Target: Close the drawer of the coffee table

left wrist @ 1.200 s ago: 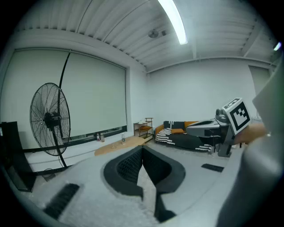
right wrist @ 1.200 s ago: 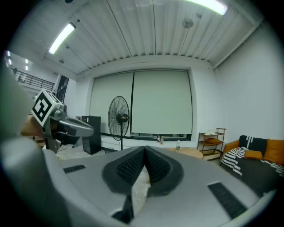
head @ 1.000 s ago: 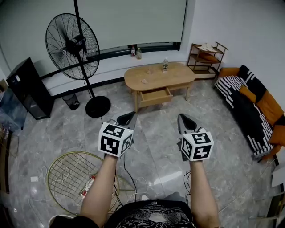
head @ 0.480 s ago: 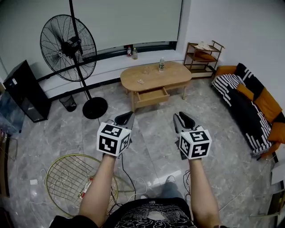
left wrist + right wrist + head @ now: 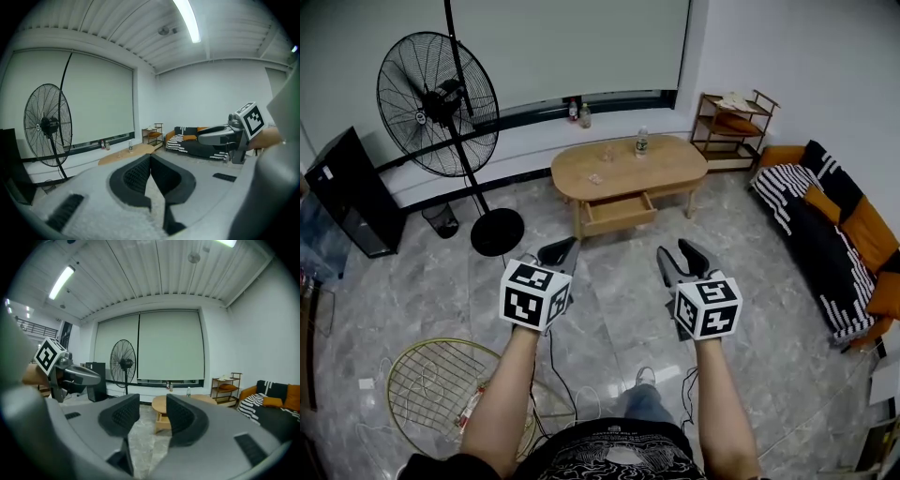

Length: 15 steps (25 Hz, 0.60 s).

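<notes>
The drawer (image 5: 620, 213) was seen pulled out from the near side of the oval wooden bench (image 5: 670, 161), far beyond both grippers. The left gripper (image 5: 562, 249) was held over the floor with its jaws pressed together — empty. The right gripper (image 5: 677, 257) was held beside it, its jaws apart and just opening — nothing was caught between them.

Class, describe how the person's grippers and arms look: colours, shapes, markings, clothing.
The left gripper and right gripper have grey bodies, black textured pads and white cubes with black square markers. Forearms are bare; the shirt is black, pale-patterned. The right jaws have just been opening, nothing between them.
</notes>
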Tool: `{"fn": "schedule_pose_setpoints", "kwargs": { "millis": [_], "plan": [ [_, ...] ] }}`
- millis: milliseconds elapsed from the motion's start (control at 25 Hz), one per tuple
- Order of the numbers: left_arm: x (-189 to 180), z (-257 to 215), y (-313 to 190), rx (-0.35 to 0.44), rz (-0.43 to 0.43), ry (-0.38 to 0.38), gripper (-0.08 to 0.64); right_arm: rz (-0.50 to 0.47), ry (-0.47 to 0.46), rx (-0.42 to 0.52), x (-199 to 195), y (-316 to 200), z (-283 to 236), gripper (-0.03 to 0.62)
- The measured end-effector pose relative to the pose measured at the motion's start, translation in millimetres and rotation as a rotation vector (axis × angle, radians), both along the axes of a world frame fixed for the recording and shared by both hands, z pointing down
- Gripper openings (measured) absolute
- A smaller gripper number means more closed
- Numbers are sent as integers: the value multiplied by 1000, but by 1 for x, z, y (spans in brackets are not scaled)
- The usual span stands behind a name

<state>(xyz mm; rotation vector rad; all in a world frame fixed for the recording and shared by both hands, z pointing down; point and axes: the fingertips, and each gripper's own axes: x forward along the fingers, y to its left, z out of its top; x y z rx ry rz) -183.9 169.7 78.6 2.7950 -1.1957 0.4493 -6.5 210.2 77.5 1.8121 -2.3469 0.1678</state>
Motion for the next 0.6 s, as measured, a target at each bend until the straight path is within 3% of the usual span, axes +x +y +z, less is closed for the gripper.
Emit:
{"fn": "schedule_pose_setpoints", "kwargs": {
  "millis": [600],
  "plan": [
    [94, 0, -117, -7, -125, -31, 2, -128, -20, -26, 99, -140, 11, 284]
  ]
}}
